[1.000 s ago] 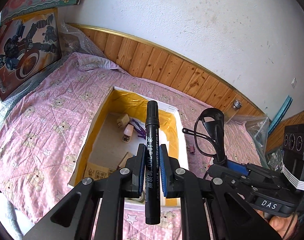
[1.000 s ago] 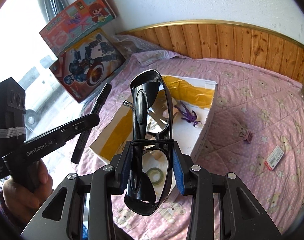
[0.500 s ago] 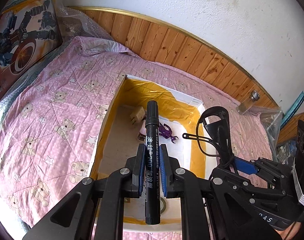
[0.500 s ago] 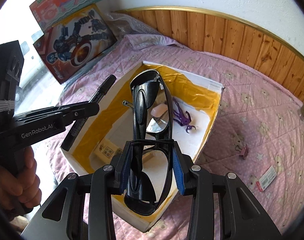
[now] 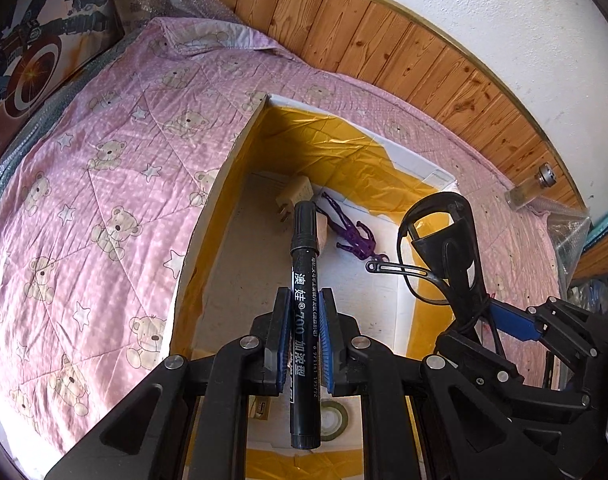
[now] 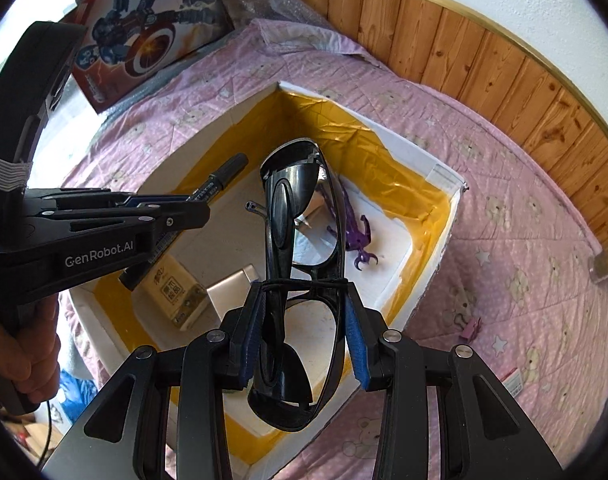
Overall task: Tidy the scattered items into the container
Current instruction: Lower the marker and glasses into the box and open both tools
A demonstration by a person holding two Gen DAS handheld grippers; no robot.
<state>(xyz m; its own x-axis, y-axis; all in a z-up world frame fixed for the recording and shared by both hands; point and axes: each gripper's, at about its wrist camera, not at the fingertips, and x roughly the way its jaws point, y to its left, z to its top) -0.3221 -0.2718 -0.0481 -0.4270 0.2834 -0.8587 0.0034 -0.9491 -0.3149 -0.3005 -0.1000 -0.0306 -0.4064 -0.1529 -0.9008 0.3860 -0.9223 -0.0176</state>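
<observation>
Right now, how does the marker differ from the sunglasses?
The marker is a straight black stick with white print; the sunglasses are a wide folded frame with dark lenses. The left gripper holds the marker, the right gripper the sunglasses. Both hang above the open box, not yet released.

Two handheld black plastic grippers, each with angular struts joined by round silver screws and blue ribbed pads lining the finger tips. The left gripper (image 6: 176, 216) carries white "GenRobot.AI" lettering on its side, a white band around its housing, and a thin black cable trailing below the hand (image 6: 28, 360).
</observation>
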